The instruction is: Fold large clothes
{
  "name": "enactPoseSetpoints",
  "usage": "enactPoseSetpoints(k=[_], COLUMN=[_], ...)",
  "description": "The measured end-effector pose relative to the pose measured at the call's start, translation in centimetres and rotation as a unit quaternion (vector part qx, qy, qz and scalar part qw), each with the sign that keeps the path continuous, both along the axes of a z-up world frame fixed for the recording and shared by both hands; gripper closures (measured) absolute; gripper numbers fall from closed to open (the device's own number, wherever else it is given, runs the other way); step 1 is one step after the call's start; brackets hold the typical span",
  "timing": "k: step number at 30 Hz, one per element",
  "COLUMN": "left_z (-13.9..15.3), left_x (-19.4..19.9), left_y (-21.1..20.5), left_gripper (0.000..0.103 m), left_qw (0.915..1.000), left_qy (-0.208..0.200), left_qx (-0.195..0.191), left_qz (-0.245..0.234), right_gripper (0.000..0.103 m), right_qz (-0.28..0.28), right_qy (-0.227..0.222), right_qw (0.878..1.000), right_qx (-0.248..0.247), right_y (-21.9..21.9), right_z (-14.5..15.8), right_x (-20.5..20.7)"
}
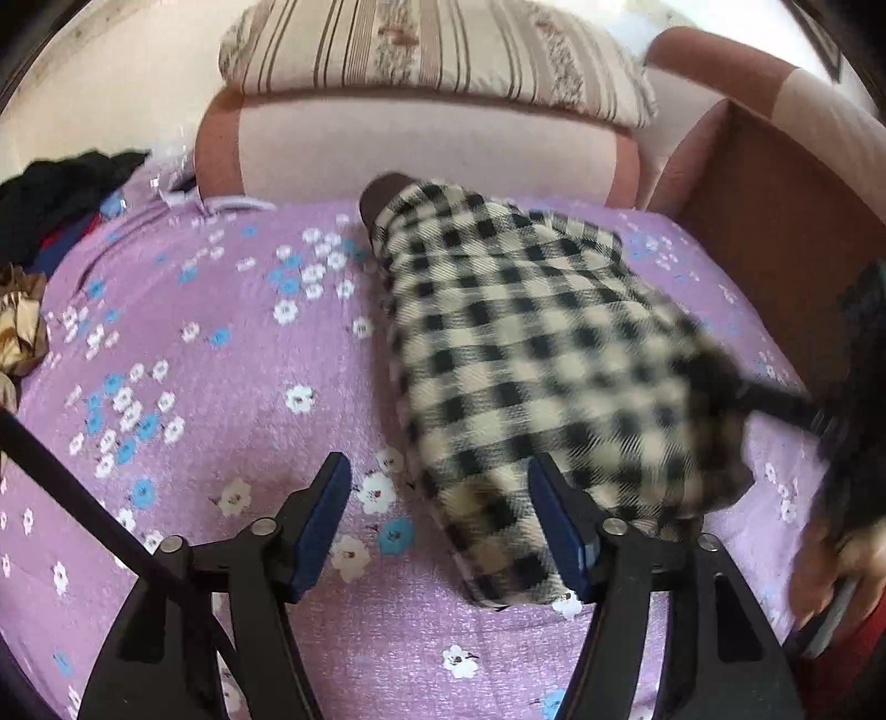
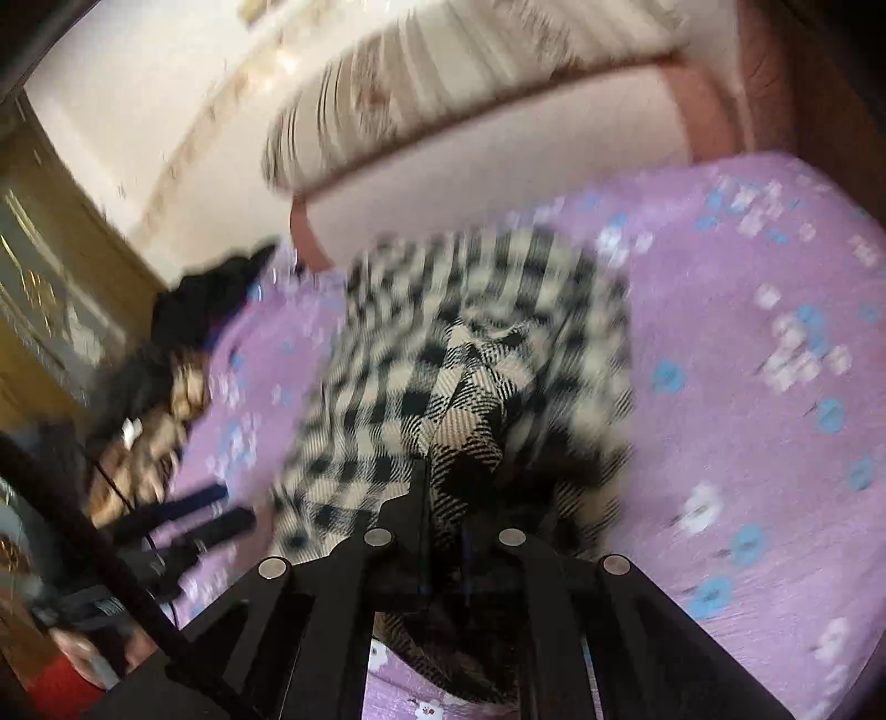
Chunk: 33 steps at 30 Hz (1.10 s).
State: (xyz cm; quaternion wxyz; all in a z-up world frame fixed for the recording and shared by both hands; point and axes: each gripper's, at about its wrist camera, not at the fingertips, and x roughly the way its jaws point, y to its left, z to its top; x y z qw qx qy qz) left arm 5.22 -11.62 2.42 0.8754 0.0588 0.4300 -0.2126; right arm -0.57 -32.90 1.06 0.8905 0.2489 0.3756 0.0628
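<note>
Two grippers work over a checked black-and-cream garment (image 1: pixel 531 354) lying folded on the lilac flowered bedsheet (image 1: pixel 232 343), centre-right of the left wrist frame. The left gripper (image 1: pixel 440 531) stands wide open, its right finger over the cloth's near edge, gripping nothing. The right gripper (image 2: pixel 443 515) is closed, pinching a raised fold of the garment. Motion blur smears the garment's far end.

Garment (image 1: pixel 531 354) black-cream check; bedsheet (image 1: pixel 221 354) lilac, white-blue flowers; pillow (image 1: pixel 432 50) cream, brown stripes.
</note>
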Motion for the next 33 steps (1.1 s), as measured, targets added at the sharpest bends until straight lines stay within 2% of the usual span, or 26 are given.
enactPoseSetpoints(k=[2, 4, 7, 10, 11, 12, 14, 17, 20, 22, 26, 30, 31, 32, 33], left_z=[-0.1, -0.5, -1.6, -2.5, -2.7, -2.9, -3.3, -3.3, -2.5, -1.8, -2.1, -3.6, -3.9, -4.0, -4.0], left_x=[-0.8, -1.6, -2.6, -3.4, -3.4, -3.3, -2.8, -2.4, -3.2, -4.2, -6.0, -5.0, -4.2, -3.7, -2.9], left_y=[0.0, -0.2, -1.3, -2.2, -2.3, -2.4, -2.7, -2.5, -1.3, -0.9, -2.1, -4.0, -4.3, -4.4, -4.6], left_gripper=[0.027, 0.027, 0.025, 0.022, 0.019, 0.019, 0.019, 0.019, 0.019, 0.019, 0.019, 0.019, 0.021, 0.04, 0.063], left_qw=[0.9998, 0.9995, 0.9982, 0.9955, 0.9947, 0.9943, 0.9942, 0.9958, 0.9973, 0.9962, 0.9905, 0.9877, 0.9883, 0.9889, 0.9902], left_qy=[-0.016, -0.022, -0.03, -0.061, -0.069, -0.073, -0.07, -0.055, -0.052, -0.066, -0.086, -0.096, -0.09, -0.085, -0.069], left_qx=[-0.002, 0.001, 0.021, 0.047, 0.053, 0.058, 0.067, 0.058, 0.033, 0.026, 0.049, 0.085, 0.093, 0.098, 0.101], left_qz=[-0.008, -0.024, -0.048, -0.056, -0.054, -0.051, -0.048, -0.045, -0.04, -0.051, -0.095, -0.09, -0.081, -0.073, -0.067], right_gripper=[0.094, 0.094, 0.093, 0.088, 0.073, 0.05, 0.032, 0.032, 0.032, 0.032, 0.031, 0.031, 0.031, 0.031, 0.031], right_qz=[-0.03, -0.054, -0.046, -0.043, -0.045, -0.05, -0.056, -0.039, -0.019, -0.01, -0.014, -0.02, -0.021, -0.021, -0.022], right_qy=[0.004, 0.029, 0.052, 0.046, 0.043, 0.038, 0.026, 0.033, 0.054, 0.068, 0.077, 0.078, 0.078, 0.079, 0.079], right_qw=[0.999, 0.998, 0.997, 0.998, 0.998, 0.998, 0.998, 0.998, 0.998, 0.998, 0.997, 0.997, 0.997, 0.997, 0.996], right_qx=[-0.013, -0.019, -0.018, -0.023, -0.017, -0.006, 0.007, 0.028, 0.014, 0.006, 0.008, 0.013, 0.013, 0.015, 0.019], right_y=[-1.2, -2.2, -1.9, -1.6, -2.2, -3.0, -4.0, -3.8, -2.4, -1.6, -1.5, -1.5, -1.6, -1.6, -1.3], right_z=[0.2, -1.0, -2.4, -2.2, -2.1, -2.1, -2.0, -2.6, -3.8, -4.6, -5.3, -5.6, -5.6, -5.7, -5.6], right_x=[-0.4, -0.5, -0.3, -0.3, -1.0, -1.5, -2.7, -2.8, -2.4, -2.0, -1.6, -1.4, -1.4, -1.4, -1.2])
